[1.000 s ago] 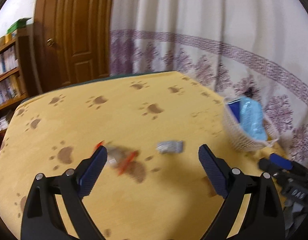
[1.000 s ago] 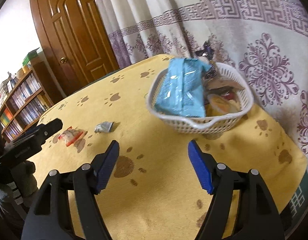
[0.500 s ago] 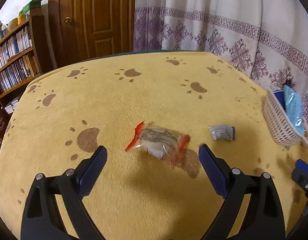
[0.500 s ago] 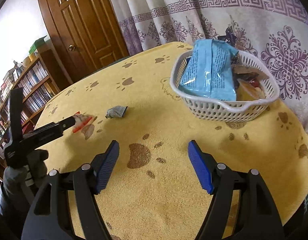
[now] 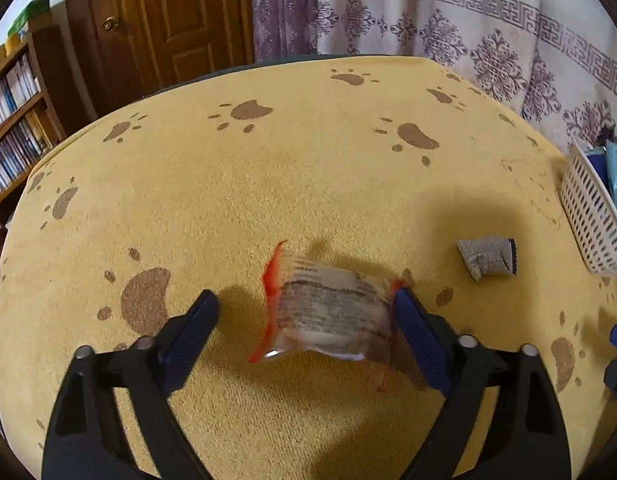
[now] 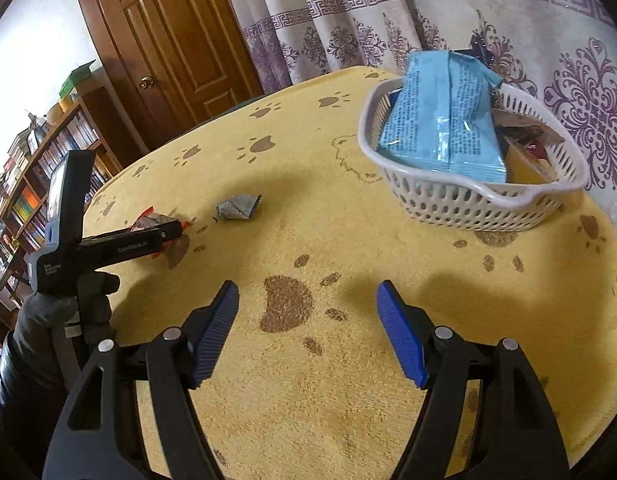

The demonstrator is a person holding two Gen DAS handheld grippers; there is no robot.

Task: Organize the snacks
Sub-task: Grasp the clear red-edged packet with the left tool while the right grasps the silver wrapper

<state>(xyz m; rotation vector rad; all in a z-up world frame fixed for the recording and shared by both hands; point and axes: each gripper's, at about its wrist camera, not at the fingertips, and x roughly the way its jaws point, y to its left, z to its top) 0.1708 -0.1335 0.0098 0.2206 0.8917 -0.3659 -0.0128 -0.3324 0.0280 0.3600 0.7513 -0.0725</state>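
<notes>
A clear snack packet with red ends (image 5: pixel 328 312) lies on the yellow paw-print tablecloth (image 5: pixel 268 184). My left gripper (image 5: pixel 308 320) is open, its fingers on either side of the packet; the right finger touches the packet's red end. From the right wrist view the left gripper (image 6: pixel 164 236) sits low over that packet (image 6: pixel 148 218). A small grey wrapped snack (image 5: pixel 488 258) lies to the right, also in the right wrist view (image 6: pixel 236 208). A white basket (image 6: pixel 468 196) holds a light blue bag (image 6: pixel 440 120) and other snacks. My right gripper (image 6: pixel 308 328) is open and empty above the cloth.
The basket's edge (image 5: pixel 588 216) shows at the right of the left wrist view. A wooden door (image 6: pixel 180 40), a bookshelf (image 6: pixel 36 168) and a patterned curtain (image 6: pixel 468 12) stand behind the table. The table edge runs close to the basket.
My left gripper has moved forward and down onto the red-ended packet, which now sits between its fingers. My right gripper has drifted a little; the basket looks nearer.
</notes>
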